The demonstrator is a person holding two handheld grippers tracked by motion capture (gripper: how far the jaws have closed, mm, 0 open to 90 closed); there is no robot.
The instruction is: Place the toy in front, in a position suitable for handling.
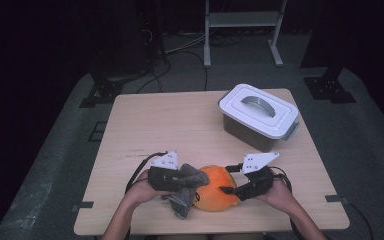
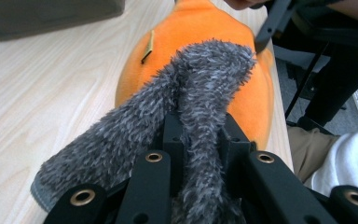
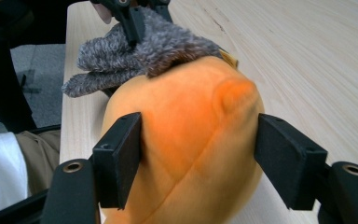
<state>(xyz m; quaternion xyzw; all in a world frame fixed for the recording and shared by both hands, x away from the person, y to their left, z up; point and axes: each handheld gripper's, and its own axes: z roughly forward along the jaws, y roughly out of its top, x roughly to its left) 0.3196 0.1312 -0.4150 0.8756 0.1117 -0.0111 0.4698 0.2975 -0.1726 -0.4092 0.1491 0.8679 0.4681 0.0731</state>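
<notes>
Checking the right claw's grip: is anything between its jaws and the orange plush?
Nothing visible. The right claw straddles the orange plush, jaws open at its sides. The grey fur, pinched by the left claw, lies on the far end.

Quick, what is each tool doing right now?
Left tool: closed on the grey fuzzy cloth.
Right tool: open, jaws on either side of the orange plush toy.

One orange plush toy, one grey fuzzy cloth, one lidded white bin, two grippers, one table.
</notes>
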